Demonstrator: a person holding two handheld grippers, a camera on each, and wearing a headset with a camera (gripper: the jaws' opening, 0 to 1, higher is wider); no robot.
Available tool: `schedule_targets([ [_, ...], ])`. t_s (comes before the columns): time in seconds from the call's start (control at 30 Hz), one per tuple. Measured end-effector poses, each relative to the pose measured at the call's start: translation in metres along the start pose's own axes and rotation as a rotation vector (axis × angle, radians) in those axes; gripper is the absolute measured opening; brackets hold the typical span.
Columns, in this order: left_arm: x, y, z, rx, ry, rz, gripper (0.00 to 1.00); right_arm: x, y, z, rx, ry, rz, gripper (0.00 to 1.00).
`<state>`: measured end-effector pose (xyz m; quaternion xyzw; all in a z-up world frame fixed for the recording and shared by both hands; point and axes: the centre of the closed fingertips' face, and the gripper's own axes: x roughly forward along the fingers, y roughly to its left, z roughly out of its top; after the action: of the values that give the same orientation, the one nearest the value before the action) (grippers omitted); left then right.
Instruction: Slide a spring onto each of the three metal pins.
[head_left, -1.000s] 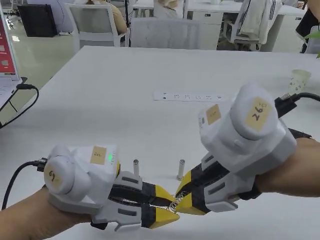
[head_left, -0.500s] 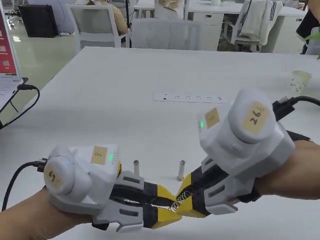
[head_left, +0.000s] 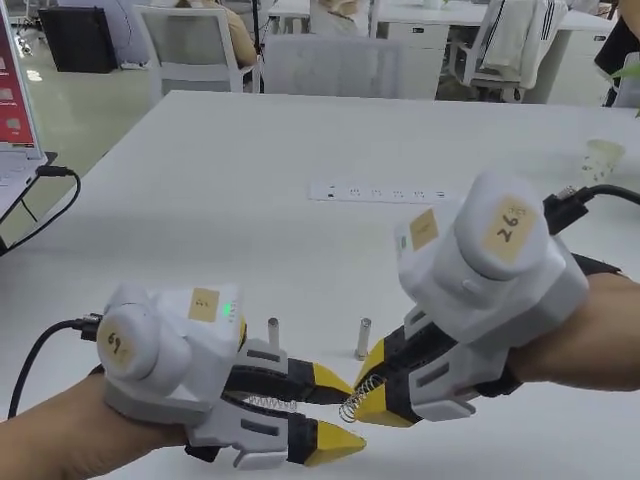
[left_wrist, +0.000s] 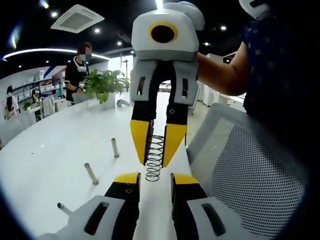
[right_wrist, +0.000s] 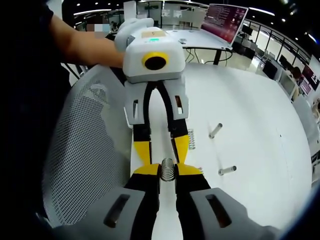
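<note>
The right gripper (right_wrist: 168, 173) has its yellow-tipped jaws clamped on one end of a spring (left_wrist: 154, 161), which juts out from the tips towards the left gripper (left_wrist: 156, 178). The two grippers face each other tip to tip, low over the near edge of the white table (head_left: 250, 180). The left gripper's jaws stand apart, and the free end of the spring lies in the gap between their tips; whether it touches either jaw cannot be told. Three metal pins stand in a row on the table just beyond the grippers: a far pin (left_wrist: 115, 147), a middle pin (left_wrist: 91, 173) and a near pin (left_wrist: 64, 209). A second spring (right_wrist: 190, 139) lies on the table beside the left gripper's jaws. A power strip (head_left: 385, 193) lies farther back on the table.
</note>
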<state>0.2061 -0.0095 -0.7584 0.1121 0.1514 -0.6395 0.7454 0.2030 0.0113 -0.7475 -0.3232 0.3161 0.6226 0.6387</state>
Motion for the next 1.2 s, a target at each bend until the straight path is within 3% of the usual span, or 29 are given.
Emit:
schedule_targets([
  [0.33, -0.002, 0.004, 0.001, -0.057, -0.013, 0.016, 0.33, -0.002, -0.003, -0.002, 0.006, 0.004, -0.009, 0.09],
  [1.2, -0.005, 0.008, -0.009, -0.122, 0.008, 0.036, 0.57, -0.005, -0.011, -0.013, 0.011, 0.037, -0.033, 0.09],
])
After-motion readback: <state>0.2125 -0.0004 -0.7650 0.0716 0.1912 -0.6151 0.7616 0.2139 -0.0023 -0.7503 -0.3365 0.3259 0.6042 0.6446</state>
